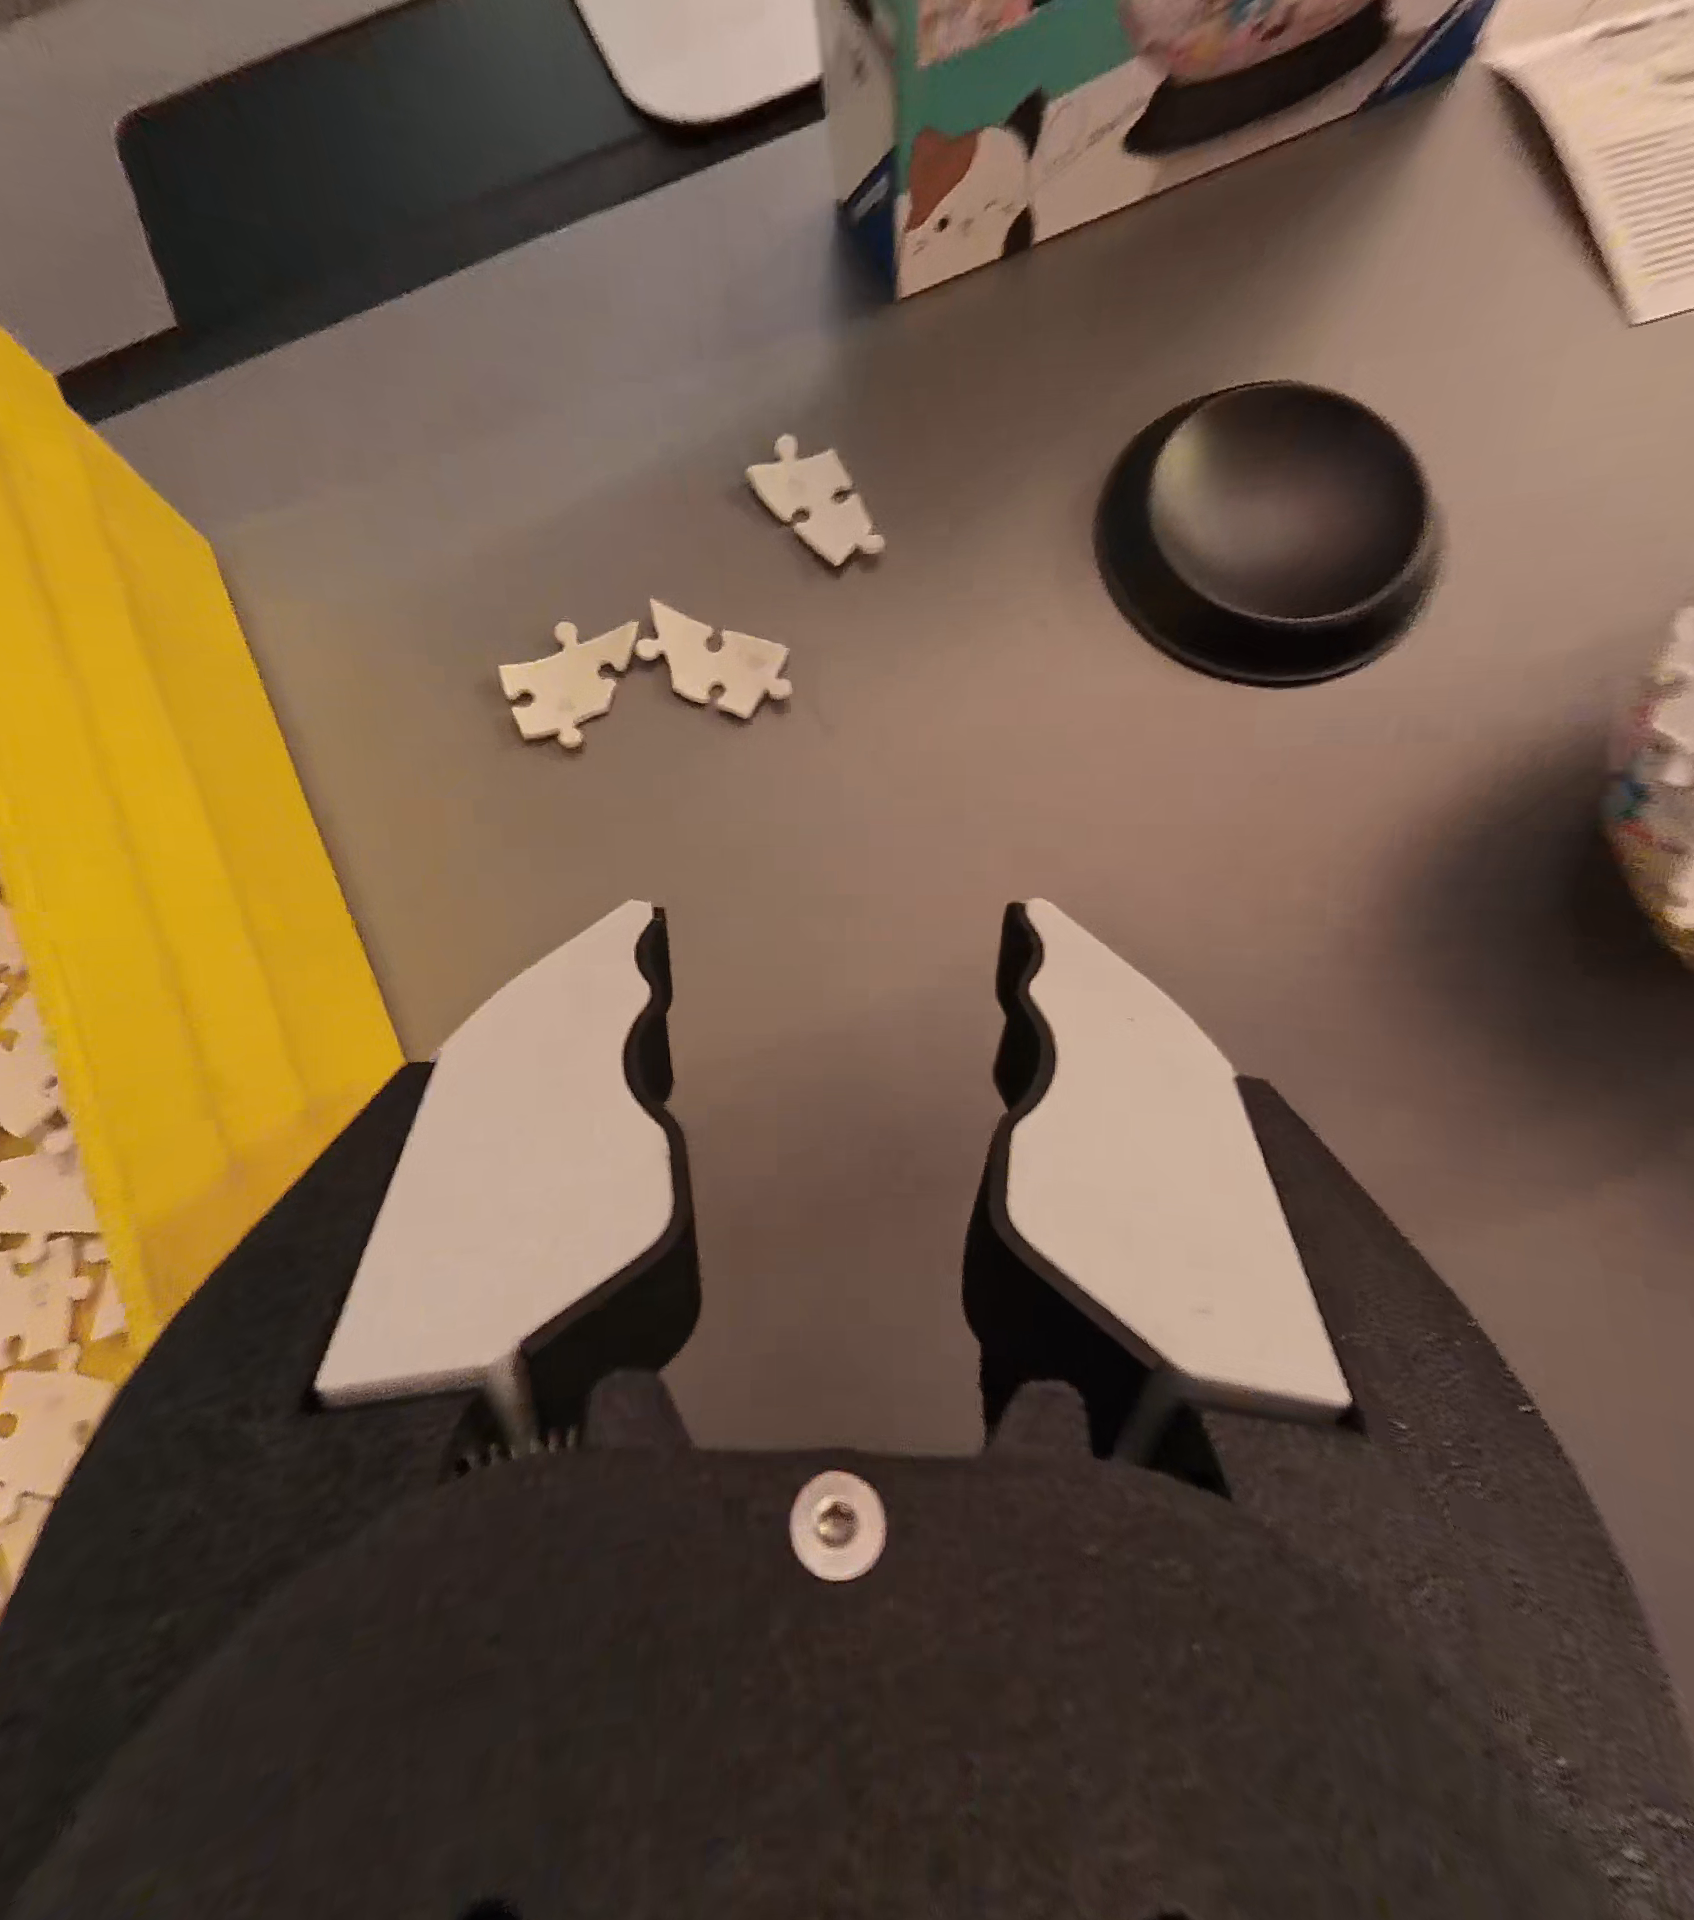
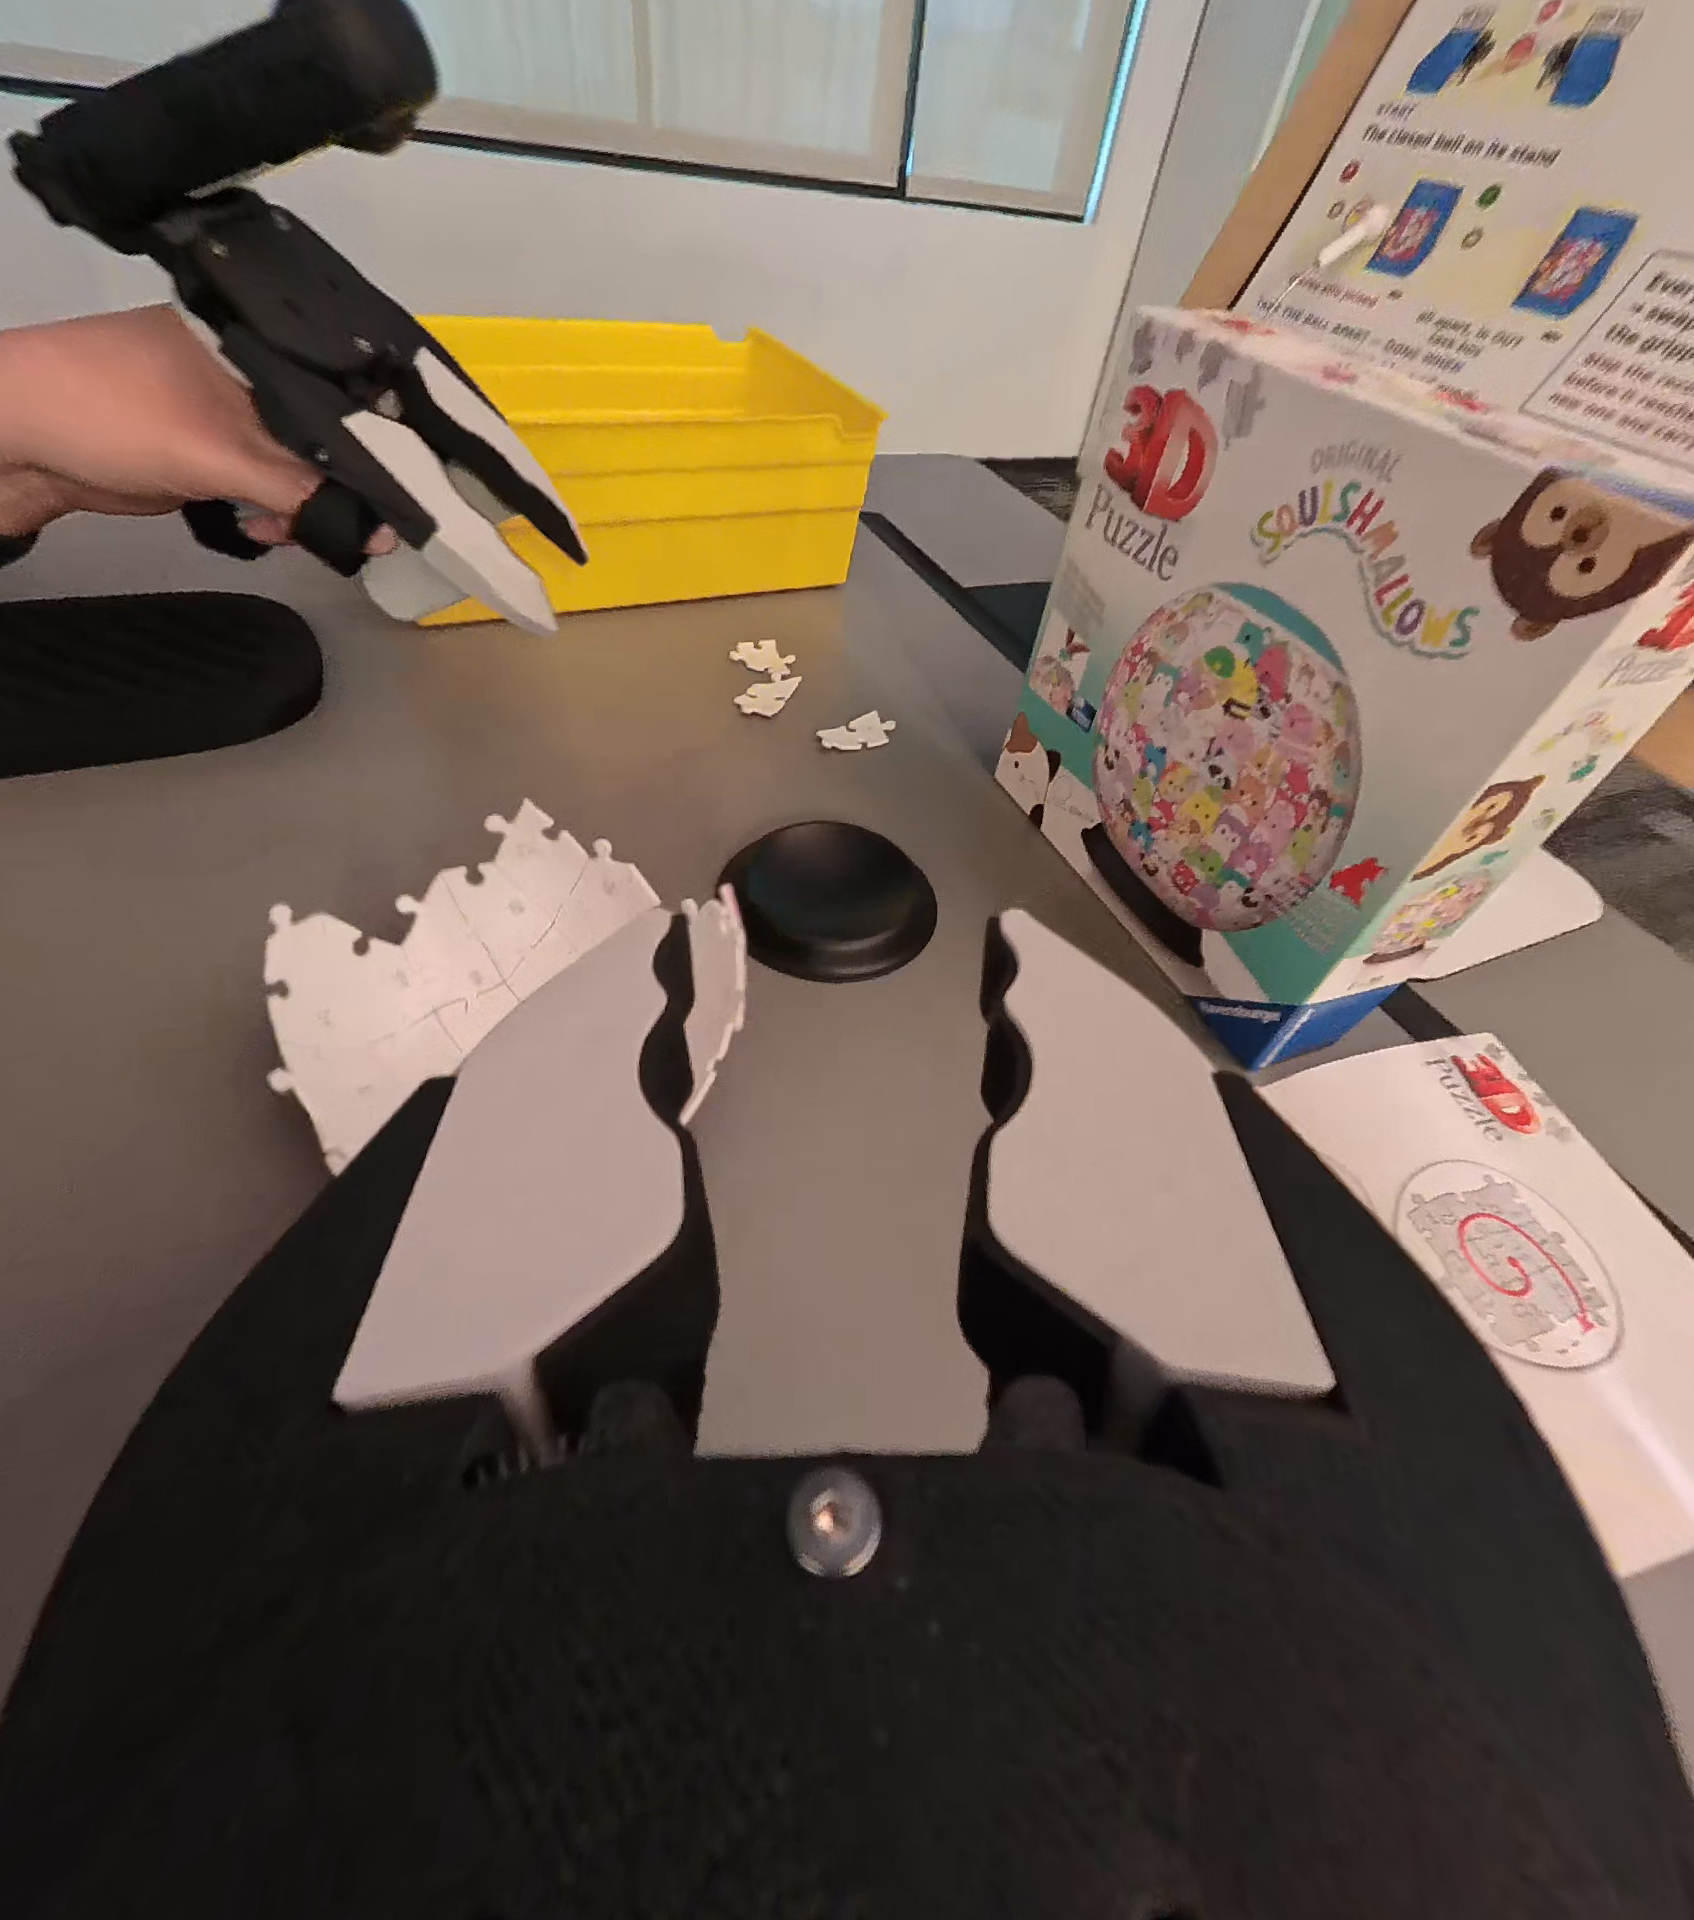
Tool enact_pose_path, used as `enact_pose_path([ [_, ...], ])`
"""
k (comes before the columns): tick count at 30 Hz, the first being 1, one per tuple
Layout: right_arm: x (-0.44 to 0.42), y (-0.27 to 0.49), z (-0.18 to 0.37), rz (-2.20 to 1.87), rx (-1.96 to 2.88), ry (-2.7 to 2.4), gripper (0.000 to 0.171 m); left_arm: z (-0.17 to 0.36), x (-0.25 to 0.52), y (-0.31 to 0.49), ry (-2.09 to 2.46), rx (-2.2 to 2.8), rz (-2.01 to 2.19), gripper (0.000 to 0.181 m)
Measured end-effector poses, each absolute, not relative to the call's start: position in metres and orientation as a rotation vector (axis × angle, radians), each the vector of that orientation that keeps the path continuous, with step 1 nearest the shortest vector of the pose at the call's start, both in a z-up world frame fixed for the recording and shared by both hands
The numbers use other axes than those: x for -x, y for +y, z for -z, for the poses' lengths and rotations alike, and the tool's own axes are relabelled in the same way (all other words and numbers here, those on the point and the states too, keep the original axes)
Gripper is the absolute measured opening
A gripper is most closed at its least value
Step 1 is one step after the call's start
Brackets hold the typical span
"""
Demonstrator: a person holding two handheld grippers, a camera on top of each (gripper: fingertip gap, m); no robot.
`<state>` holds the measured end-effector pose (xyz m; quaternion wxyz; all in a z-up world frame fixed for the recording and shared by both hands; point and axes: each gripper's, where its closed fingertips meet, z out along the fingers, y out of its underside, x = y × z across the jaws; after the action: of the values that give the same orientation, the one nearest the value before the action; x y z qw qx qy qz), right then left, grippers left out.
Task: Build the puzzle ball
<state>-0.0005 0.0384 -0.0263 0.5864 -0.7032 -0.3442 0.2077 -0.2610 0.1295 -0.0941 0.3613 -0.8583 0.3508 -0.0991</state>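
While both grippers (image 1: 832,914) (image 2: 832,935) gape empty, could crack shell (image 2: 448,966) apart if nudged or squeezed at an unsupported edge.

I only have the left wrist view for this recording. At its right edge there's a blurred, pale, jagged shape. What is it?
Observer: A partly built shell of the puzzle ball, open side up on the table, white inner faces showing.
Reviewer: Is the right gripper holding it?
Observer: No. The right gripper is open and empty, with the shell just behind its left finger.
Reviewer: What's on the box front?
Observer: The puzzle box pictures a finished ball on a black stand like the stand on the table.
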Motion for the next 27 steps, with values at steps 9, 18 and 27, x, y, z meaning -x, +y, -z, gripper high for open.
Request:
enact_pose_path([
  [9,-0.026,0.031,0.027,-0.650,1.536,-0.647,0.046,0.075,0.245,0.199,1.422,2.029,-0.145,0.045],
  [18,-0.038,0.037,0.037,-0.633,1.569,-0.617,0.046,0.089,0.213,0.232,1.889,1.955,0.091,0.051],
  [27,-0.033,0.038,0.051,-0.571,1.628,-0.686,0.046,0.147,0.183,0.236,1.794,2.157,0.230,0.074],
])
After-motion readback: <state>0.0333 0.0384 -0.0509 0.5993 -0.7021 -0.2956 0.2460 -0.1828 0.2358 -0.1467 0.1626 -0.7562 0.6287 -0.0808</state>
